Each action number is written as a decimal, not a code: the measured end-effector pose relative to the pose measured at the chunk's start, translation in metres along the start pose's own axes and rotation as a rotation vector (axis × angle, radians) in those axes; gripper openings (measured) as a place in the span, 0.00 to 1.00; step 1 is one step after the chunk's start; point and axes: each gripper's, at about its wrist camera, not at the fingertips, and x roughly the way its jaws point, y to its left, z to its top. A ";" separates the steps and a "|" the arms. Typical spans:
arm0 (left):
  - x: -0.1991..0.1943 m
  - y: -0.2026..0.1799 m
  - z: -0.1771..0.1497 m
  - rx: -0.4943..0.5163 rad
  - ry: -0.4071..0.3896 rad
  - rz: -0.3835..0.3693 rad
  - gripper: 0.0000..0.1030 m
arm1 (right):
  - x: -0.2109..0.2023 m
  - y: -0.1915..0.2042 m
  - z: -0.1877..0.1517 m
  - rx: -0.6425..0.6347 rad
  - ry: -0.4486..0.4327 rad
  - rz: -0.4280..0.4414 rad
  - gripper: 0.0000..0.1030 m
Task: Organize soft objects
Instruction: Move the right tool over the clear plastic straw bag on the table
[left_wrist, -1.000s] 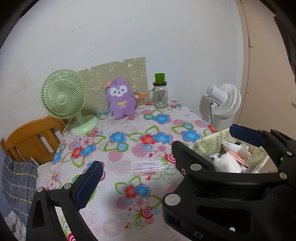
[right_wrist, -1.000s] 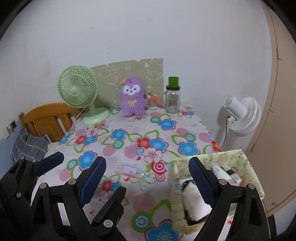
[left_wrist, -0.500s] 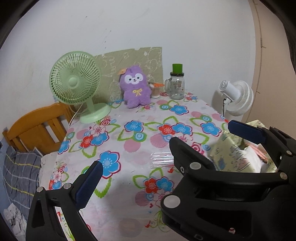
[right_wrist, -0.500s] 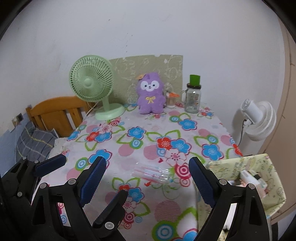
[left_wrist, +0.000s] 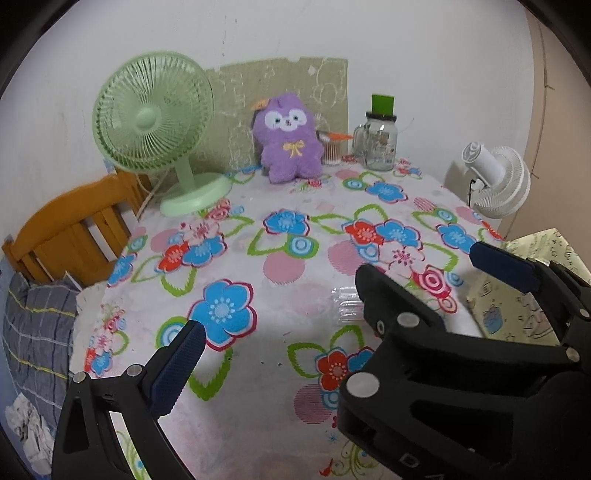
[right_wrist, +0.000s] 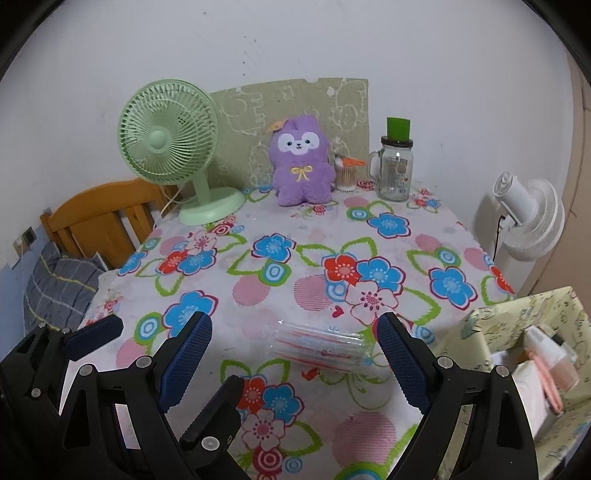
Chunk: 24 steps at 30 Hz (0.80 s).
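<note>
The clear packet (right_wrist: 320, 347) lies at lower centre on the floral tablecloth (right_wrist: 258, 258), long axis across the frame, just ahead between the right gripper (right_wrist: 295, 365) pads, which gape empty. The left gripper (left_wrist: 332, 306), probably also released, sits farther left.

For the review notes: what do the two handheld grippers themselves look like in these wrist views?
Both look alike. The right gripper has a matte black plastic frame of angular, open-triangle struts joined by round silver rivets, and its fingers carry dark blue pads with a fine grid texture. The left gripper has the same black frame, rivets and blue pads. White letters mark one black body in the left wrist view. No cables, sleeves or hands show.
</note>
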 end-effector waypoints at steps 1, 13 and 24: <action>0.005 0.001 0.000 -0.005 0.008 -0.004 0.99 | 0.004 0.001 -0.001 -0.002 0.000 0.000 0.90; 0.055 0.012 -0.003 -0.058 0.090 -0.019 0.99 | 0.063 -0.010 -0.007 0.023 0.086 -0.014 0.90; 0.089 0.005 -0.010 -0.037 0.141 -0.009 0.99 | 0.098 -0.017 -0.019 0.030 0.182 -0.038 0.90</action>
